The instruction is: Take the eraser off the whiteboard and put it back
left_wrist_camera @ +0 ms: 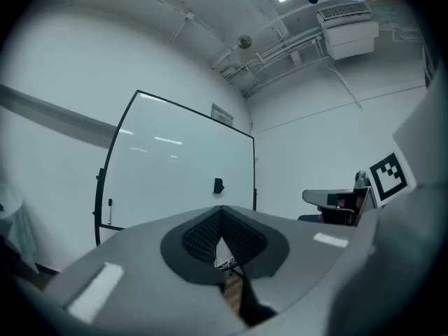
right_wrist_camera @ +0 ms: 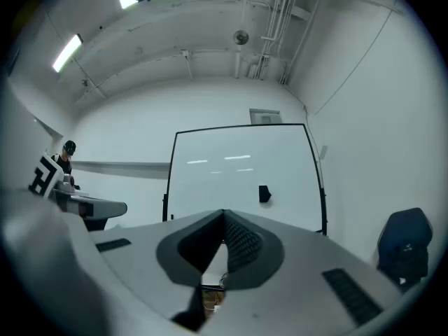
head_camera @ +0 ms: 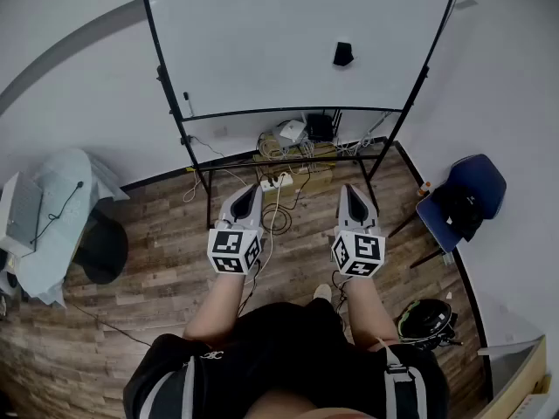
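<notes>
A small black eraser (head_camera: pixel 342 54) clings to the right part of the whiteboard (head_camera: pixel 262 33), which stands on a black frame ahead of me. The left gripper view has the eraser (left_wrist_camera: pixel 218 185) just above my jaws. In the right gripper view the eraser (right_wrist_camera: pixel 264 194) sits up and to the right of them. Both grippers are held level and side by side, well short of the board. My left gripper (head_camera: pixel 249 190) has its jaws closed tip to tip with nothing between them. My right gripper (head_camera: pixel 351 190) is shut and empty too.
Cables, a power strip (head_camera: pixel 278 181) and boxes lie on the wood floor under the board. A blue chair (head_camera: pixel 463 197) stands at the right, with a black helmet (head_camera: pixel 425 319) near it. A pale covered seat (head_camera: pixel 54 225) is at the left. A marker (head_camera: pixel 186 101) hangs on the board's left post.
</notes>
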Demonstrator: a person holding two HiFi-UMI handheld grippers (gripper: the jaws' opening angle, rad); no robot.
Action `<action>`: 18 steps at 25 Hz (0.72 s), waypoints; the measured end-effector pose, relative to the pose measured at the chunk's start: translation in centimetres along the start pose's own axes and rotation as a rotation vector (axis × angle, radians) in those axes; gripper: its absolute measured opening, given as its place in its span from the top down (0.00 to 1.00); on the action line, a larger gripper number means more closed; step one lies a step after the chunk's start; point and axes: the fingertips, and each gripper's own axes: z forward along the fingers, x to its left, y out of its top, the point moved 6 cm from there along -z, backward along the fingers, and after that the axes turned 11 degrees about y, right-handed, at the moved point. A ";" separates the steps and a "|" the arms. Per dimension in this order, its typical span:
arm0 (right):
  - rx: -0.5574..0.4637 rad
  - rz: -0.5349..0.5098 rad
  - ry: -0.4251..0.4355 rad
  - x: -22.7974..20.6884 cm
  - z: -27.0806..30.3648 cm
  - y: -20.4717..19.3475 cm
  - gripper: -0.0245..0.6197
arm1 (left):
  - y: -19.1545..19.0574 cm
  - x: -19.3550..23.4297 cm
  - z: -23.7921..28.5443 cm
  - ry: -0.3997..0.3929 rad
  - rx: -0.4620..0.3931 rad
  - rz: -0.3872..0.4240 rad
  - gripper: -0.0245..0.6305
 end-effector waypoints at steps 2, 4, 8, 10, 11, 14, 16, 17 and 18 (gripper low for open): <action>0.001 0.007 0.004 0.0 0.0 0.1 0.95 | 0.0 0.0 -0.1 0.009 0.005 0.000 0.95; 0.001 0.015 0.004 -0.1 0.0 0.1 0.95 | -0.1 0.0 0.0 0.017 0.012 0.002 0.95; 0.006 0.033 0.002 -0.7 0.2 -0.3 0.95 | -0.3 -0.2 0.3 0.022 0.018 -0.005 0.95; 0.015 0.036 0.014 -0.7 0.4 -0.6 0.95 | -0.5 -0.3 0.3 0.025 0.021 -0.010 0.95; 0.017 0.036 0.022 -0.8 0.5 -0.7 0.95 | -0.5 -0.5 0.4 0.025 0.021 -0.010 0.95; 0.015 0.042 0.029 -1.2 0.6 -0.8 0.95 | -0.4 -1.1 0.8 0.012 0.009 -0.001 0.95; 0.010 0.047 0.016 -1.7 0.7 -0.9 0.95 | -0.3 -1.6 1.3 0.003 0.002 0.009 0.95; 0.008 0.050 0.009 -2.1 0.9 -1.0 0.95 | -0.2 -1.8 1.6 0.000 0.000 0.016 0.95; 0.008 0.052 0.006 -2.4 1.0 -1.1 0.95 | -0.2 -1.9 1.9 0.000 0.000 0.024 0.95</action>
